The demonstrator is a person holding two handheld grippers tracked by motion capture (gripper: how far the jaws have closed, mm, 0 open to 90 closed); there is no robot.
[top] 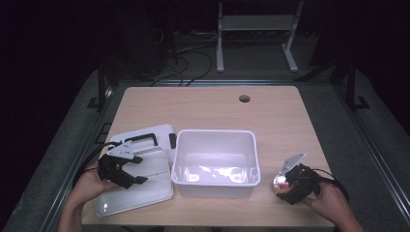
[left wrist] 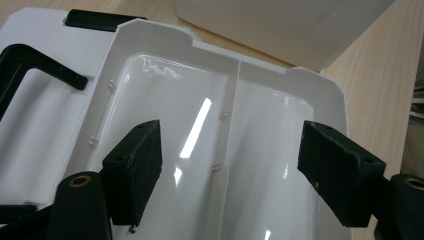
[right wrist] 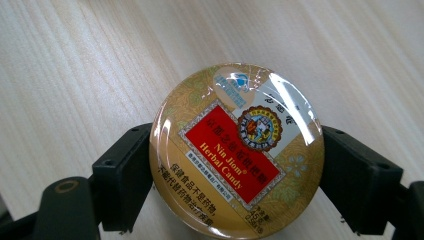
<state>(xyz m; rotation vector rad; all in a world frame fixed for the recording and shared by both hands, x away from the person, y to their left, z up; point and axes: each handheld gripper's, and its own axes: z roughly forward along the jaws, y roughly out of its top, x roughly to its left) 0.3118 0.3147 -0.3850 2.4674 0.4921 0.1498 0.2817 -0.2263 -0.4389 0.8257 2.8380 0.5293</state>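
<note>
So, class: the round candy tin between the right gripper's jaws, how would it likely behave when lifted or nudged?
The candy tin looks stiff, so squeezing probably won't dent it. Its glossy lid suggests a slippery surface, and the right gripper meets only its curved rim, so it might twist out. Set on edge, it would likely roll.

A pale wooden table point(top: 212, 104) stood on grey carpet point(top: 333, 111) in a dark room. Beyond it, far off, were a white metal frame point(top: 256, 29) and black cables point(top: 193, 63).

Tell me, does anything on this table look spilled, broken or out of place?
Nothing spilled or broken. The white tray lies partly on the box lid rather than flat on the table, beside the empty white bin. The candy tin looks intact in the right gripper.
</note>
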